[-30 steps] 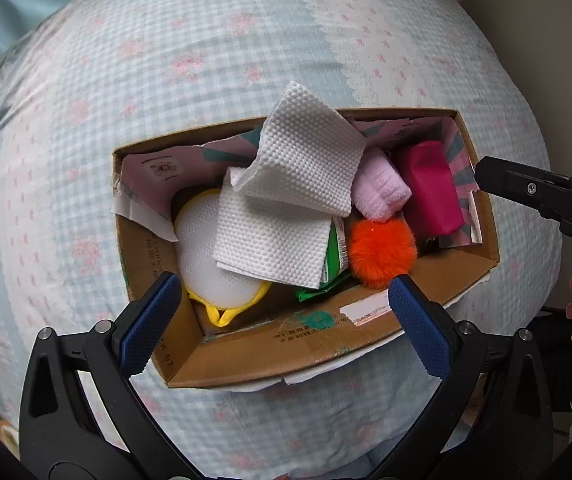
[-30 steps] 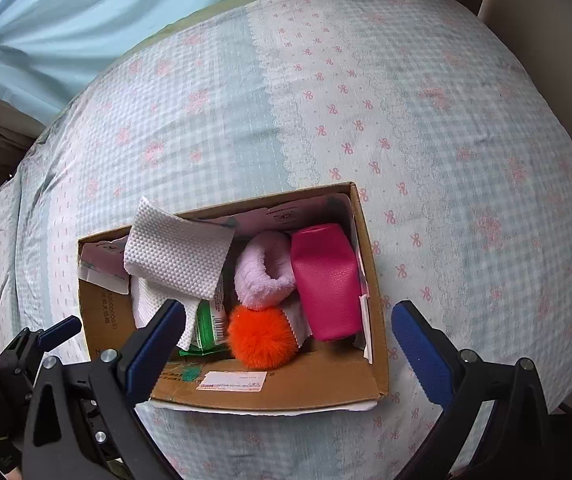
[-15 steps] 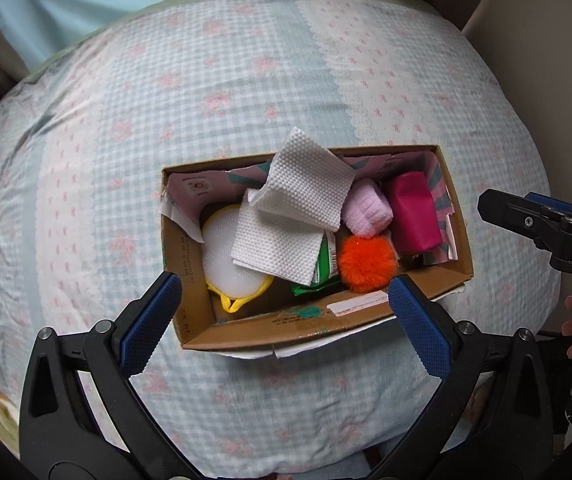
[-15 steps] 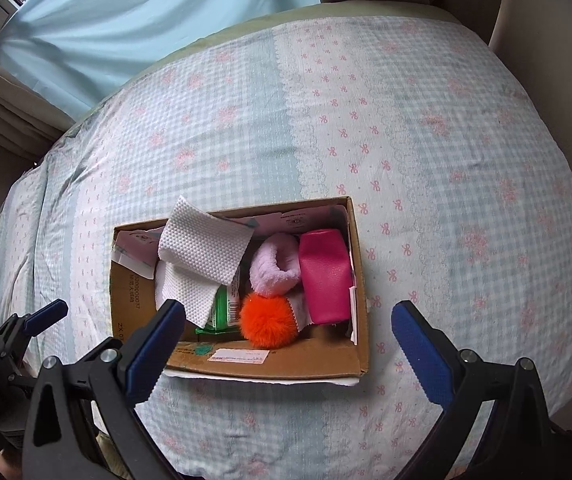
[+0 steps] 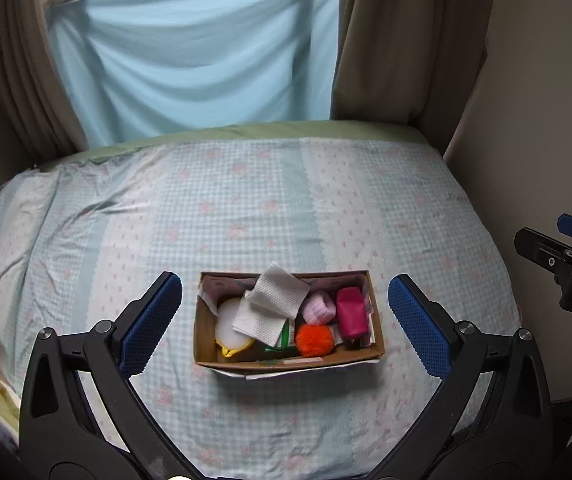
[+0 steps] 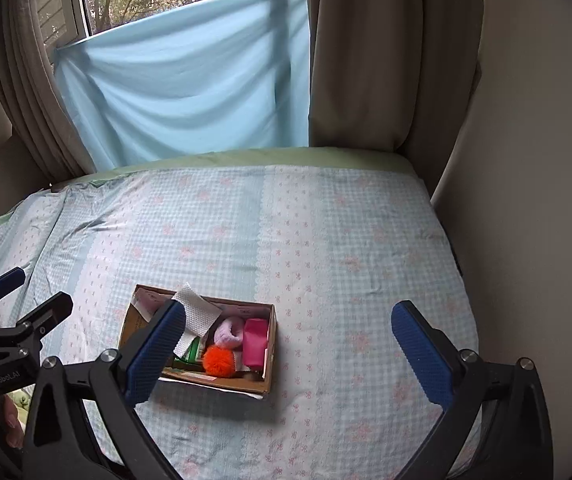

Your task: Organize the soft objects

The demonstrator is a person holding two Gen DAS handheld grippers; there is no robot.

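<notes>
Nearest the lens, the left gripper (image 5: 286, 320) stands spread wide with nothing between its blue pads, and the right gripper (image 6: 286, 344) is just as wide and just as empty. Both hang over the near edge of the bed (image 5: 426, 208), clear of everything. Just beyond the left gripper's fingertips, framed almost squarely between them, sits the cardboard box (image 5: 286, 360), its long axis running left to right across the quilt. Inside lie a white paper towel (image 5: 274, 304), a white round pad with a yellow rim (image 5: 228, 326), an orange pom-pom (image 5: 315, 340), a pale pink scrunchie (image 5: 318, 308) and a magenta pouch (image 5: 351, 312) at the right end. From the right gripper the box lies ahead and to the left, so the left one looks better lined up. Beyond is bare quilt, then a blue sheet (image 5: 190, 60) over the window.
</notes>
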